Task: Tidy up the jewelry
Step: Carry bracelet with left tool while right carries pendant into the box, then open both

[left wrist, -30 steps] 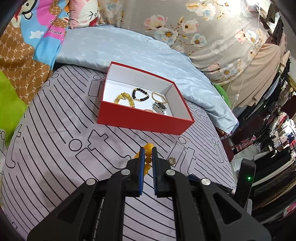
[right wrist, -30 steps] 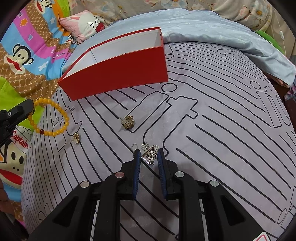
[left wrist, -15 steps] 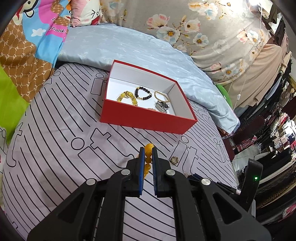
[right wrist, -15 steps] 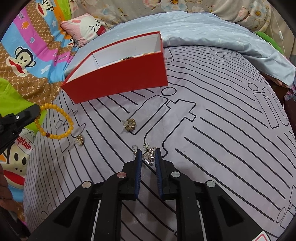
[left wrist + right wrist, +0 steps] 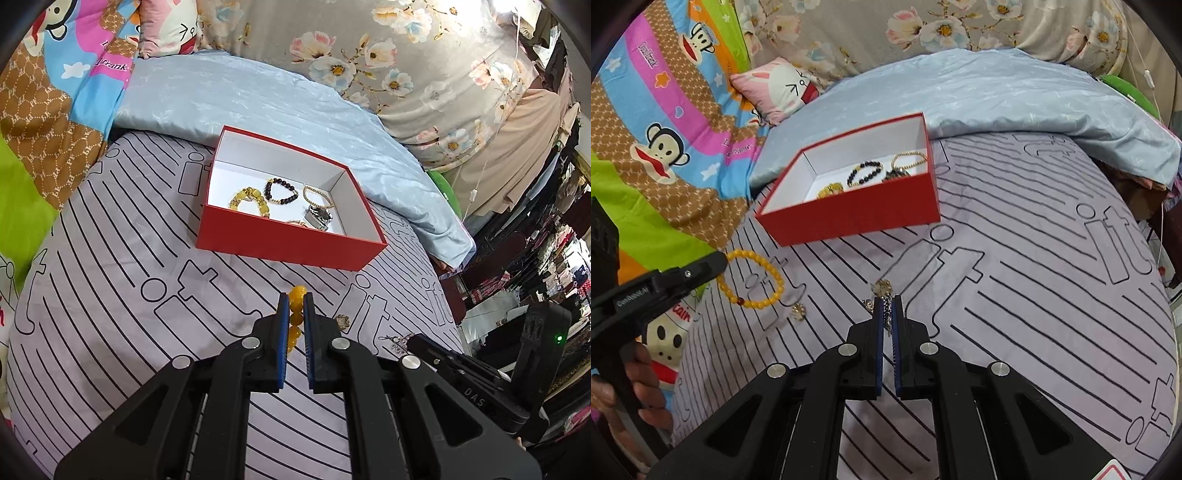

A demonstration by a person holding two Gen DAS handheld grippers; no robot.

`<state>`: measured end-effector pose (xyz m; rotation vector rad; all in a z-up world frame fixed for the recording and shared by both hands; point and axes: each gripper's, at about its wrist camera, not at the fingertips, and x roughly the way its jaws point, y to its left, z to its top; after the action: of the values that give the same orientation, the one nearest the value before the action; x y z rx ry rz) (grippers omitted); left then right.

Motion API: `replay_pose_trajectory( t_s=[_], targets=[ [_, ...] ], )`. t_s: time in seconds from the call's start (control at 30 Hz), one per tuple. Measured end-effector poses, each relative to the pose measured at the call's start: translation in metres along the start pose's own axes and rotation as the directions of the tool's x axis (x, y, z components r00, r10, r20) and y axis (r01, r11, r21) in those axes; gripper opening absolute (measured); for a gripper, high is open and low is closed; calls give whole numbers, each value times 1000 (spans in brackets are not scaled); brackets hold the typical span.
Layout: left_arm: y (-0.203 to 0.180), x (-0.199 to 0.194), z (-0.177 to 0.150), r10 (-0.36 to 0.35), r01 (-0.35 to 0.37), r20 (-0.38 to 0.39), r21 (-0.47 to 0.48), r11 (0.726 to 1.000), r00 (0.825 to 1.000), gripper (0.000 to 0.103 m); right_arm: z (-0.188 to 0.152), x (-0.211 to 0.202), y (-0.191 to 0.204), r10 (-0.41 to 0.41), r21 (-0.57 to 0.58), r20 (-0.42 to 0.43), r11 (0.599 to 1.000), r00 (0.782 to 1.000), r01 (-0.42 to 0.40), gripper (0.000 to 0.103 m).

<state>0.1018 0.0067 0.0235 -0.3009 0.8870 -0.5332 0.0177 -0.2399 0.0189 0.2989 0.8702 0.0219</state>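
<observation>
A red box [image 5: 291,247] with a white inside stands on the striped bedsheet and holds several bracelets [image 5: 280,192]; it also shows in the right wrist view [image 5: 857,218]. My left gripper [image 5: 295,306] is shut on a yellow bead bracelet [image 5: 296,321], held above the sheet in front of the box; the bracelet hangs as a ring in the right wrist view [image 5: 753,277]. My right gripper [image 5: 886,306] is shut on a silver earring [image 5: 885,314], lifted off the sheet.
Small gold earrings lie loose on the sheet [image 5: 798,310], [image 5: 882,285], [image 5: 341,320]. A light blue quilt [image 5: 258,99] lies behind the box. Cartoon-print bedding [image 5: 665,129] is to the left. The bed's edge drops off at the right [image 5: 461,288].
My right gripper closed on the silver earring and lifted it off the sheet. Both grippers have risen, so the box's inside shows more. The left gripper still holds the yellow bracelet.
</observation>
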Motion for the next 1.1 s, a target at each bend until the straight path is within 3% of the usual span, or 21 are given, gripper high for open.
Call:
replay_pose_trajectory(
  t_s=[0.33,0.67,0.9,1.1],
  targets=[
    [-10,-15,16,-13,13,33,20,1000,999,7,25,-27,13,50,-26,77,998,996,-49,4],
    [-25,-24,59,-30,23,113,63,998,993,7,70,-33,27,78,-84,150,994,986,-66,4],
    [-32,-8,92,-26,13,154,89,996,988,7,107,-18,34,84,-116,184,991,979,-63,4],
    [-29,18,113,-16,3,161,83,997,987,7,130,14,32,74,-111,161,992,984,-57,4]
  ],
)
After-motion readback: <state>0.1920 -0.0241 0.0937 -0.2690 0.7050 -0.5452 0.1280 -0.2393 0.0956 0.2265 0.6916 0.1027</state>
